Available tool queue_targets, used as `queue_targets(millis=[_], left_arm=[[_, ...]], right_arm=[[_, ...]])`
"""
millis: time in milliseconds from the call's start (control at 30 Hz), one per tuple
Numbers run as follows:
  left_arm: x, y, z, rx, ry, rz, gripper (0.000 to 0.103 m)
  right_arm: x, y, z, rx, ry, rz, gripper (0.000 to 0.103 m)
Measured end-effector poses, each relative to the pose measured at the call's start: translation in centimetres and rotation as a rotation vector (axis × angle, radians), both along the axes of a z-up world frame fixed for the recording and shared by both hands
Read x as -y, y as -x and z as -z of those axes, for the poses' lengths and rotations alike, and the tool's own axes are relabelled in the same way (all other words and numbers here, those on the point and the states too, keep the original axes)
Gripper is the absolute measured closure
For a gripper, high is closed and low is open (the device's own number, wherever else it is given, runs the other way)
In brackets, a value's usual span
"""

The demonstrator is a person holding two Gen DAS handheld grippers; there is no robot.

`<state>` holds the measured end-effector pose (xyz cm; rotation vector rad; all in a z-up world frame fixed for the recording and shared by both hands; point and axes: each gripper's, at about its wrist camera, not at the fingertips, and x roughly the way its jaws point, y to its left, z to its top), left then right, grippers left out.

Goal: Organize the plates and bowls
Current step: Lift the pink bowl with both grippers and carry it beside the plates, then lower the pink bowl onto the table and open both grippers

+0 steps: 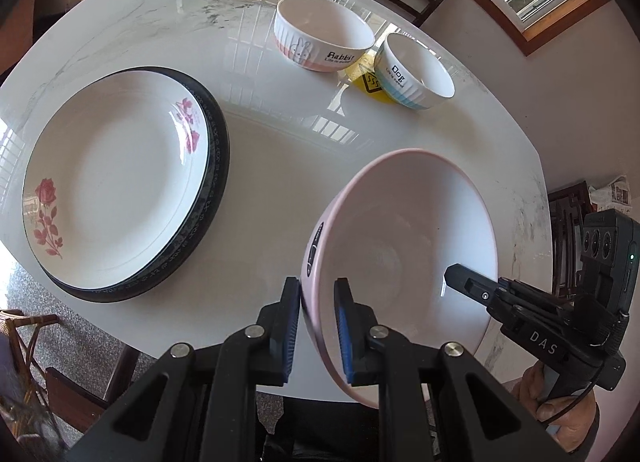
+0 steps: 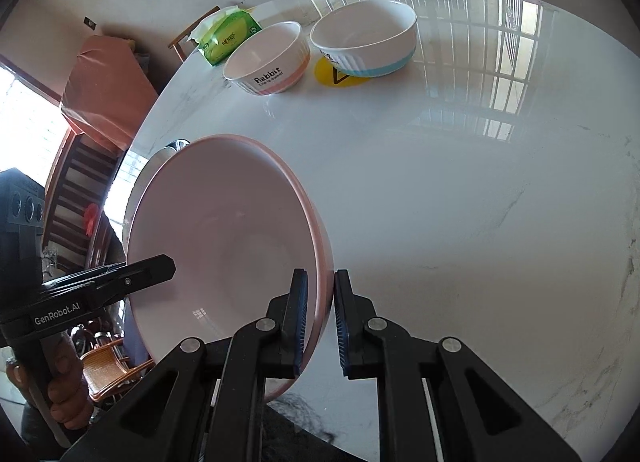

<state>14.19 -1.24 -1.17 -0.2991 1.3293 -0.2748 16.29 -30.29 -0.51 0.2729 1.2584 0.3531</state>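
Pinching opposite rim edges of the large pink ceramic bowl [image 1: 404,258], the left gripper [image 1: 318,326] and right gripper [image 2: 320,322] carry it tilted above the white marble table [image 2: 460,202]. Rose-patterned plates [image 1: 116,190] look stacked; the Rabbit bowl [image 1: 324,38] and Dog bowl [image 1: 416,70] remain unnested. Both point steeply down

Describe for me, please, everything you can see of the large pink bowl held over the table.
The large pink bowl looks like glazed ceramic: pink outside and along the rim, pale and glossy inside, empty, with a small dark marking on its outer wall. It is tilted, its opening facing the cameras, over the near part of the white marble-look table. The left tongs clamp its rim on one side and the right tongs on the other.
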Motion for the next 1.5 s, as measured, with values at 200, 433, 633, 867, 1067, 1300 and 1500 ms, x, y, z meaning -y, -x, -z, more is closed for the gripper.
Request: queue_targets(millis=[200, 433, 633, 867, 1067, 1300, 1500], left_arm=[[-0.6, -0.3, 0.6, 0.005, -0.013, -0.004, 0.085], [-0.6, -1.0, 1.3, 0.014, -0.015, -0.005, 0.085], [0.0, -1.2, 1.4, 0.041, -0.039, 0.016, 0.085], [0.9, -0.4, 0.6, 0.169, -0.173, 0.053, 0.073], [0.7, 1.8, -2.3, 0.382, -0.262, 0.05, 0.052], [1.0, 3.4, -5.1, 0.543, -0.356, 0.031, 0.039], [2.2, 5.0, -6.1, 0.714, -0.433, 0.051, 0.039]], right_arm=[[-1.6, -0.3, 0.5, -0.02, 0.018, -0.012, 0.089], [-2.2, -0.6, 1.6, -0.051, 0.009, -0.009, 0.089], [-2.2, -0.8, 1.9, -0.054, 0.01, -0.004, 0.088], [-2.0, -0.6, 1.6, -0.032, -0.017, 0.003, 0.081], [-0.1, 1.2, -1.4, 0.194, -0.02, 0.064, 0.061], [1.2, 4.4, -4.6, 0.448, 0.026, 0.092, 0.061], [1.5, 4.9, -6.5, 0.528, 0.045, 0.071, 0.061]])
